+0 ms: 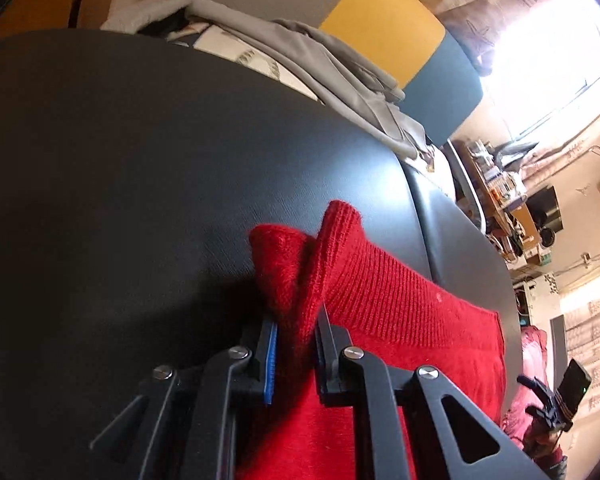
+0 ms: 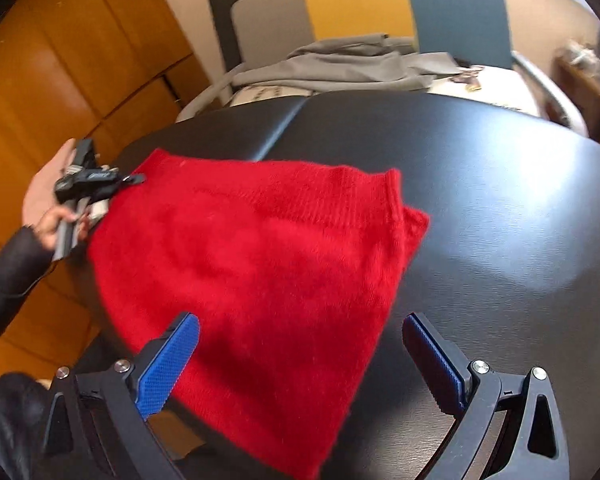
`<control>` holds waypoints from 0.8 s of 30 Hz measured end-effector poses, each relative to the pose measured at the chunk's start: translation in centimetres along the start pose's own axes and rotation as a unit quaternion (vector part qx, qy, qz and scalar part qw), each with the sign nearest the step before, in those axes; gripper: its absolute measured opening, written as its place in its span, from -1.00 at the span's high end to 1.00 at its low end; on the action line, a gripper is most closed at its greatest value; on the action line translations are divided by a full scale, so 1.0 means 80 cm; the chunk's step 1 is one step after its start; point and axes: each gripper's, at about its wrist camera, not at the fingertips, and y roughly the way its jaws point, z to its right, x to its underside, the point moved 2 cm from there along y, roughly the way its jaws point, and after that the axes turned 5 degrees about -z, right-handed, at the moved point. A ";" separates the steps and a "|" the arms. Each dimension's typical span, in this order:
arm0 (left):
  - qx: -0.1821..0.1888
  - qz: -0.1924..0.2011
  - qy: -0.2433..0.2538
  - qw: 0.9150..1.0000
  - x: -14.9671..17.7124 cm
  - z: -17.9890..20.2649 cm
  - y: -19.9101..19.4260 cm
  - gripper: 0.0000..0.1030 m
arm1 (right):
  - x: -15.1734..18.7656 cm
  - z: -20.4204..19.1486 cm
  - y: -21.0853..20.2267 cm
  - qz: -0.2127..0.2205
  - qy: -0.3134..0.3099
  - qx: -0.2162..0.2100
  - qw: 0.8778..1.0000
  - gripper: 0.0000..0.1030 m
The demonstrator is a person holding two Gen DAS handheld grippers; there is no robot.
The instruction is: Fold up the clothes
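Our left tongs (image 1: 296, 344) pinch the red sweater (image 2: 260, 264) corner w/ hem bunched, to lift & fold; right tongs (image 2: 300, 356) hover open over it on the worktop (image 2: 500, 200).

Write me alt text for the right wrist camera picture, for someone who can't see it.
The right gripper hovers open, blue pads spread, over a red knitted garment lying on a black table. At the left edge, the left gripper meets the garment's far corner, held by a hand in a dark sleeve. Grey clothes are piled behind the table.
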 end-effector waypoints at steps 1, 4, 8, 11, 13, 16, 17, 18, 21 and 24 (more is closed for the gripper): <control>-0.004 0.001 0.002 1.000 -0.004 0.000 -0.005 0.74 | -0.002 -0.005 0.001 -0.001 -0.005 -0.010 1.000 -1.00; -0.009 0.000 0.005 1.000 -0.015 0.001 -0.017 0.74 | -0.017 -0.027 0.012 -0.005 -0.033 -0.047 0.998 -1.00; 0.001 -0.006 0.010 1.000 -0.025 0.010 -0.027 0.74 | -0.036 -0.043 0.047 -0.041 -0.067 -0.066 0.995 -1.00; 0.015 -0.008 0.014 1.000 -0.023 0.020 -0.039 0.75 | -0.040 -0.030 0.086 -0.090 -0.072 -0.029 0.993 -1.00; 0.027 -0.009 0.013 1.000 -0.024 0.028 -0.042 0.74 | -0.034 -0.019 0.104 -0.113 -0.077 -0.002 0.991 -1.00; 0.045 -0.012 0.011 0.999 -0.023 0.040 -0.043 0.75 | -0.026 -0.021 0.108 -0.105 -0.092 0.003 0.990 -1.00; 0.052 -0.012 0.009 0.999 -0.022 0.044 -0.044 0.75 | -0.023 -0.021 0.109 -0.100 -0.092 0.005 0.991 -1.00; 0.059 -0.013 0.008 0.998 -0.021 0.048 -0.045 0.75 | -0.021 -0.022 0.110 -0.094 -0.090 0.007 0.991 -1.00; 0.084 -0.010 -0.001 0.996 -0.017 0.064 -0.049 0.75 | -0.016 -0.023 0.112 -0.076 -0.081 0.008 0.994 -1.00; 0.112 -0.001 -0.003 0.994 -0.010 0.091 -0.058 0.75 | -0.014 -0.024 0.113 -0.060 -0.073 0.010 0.995 -1.00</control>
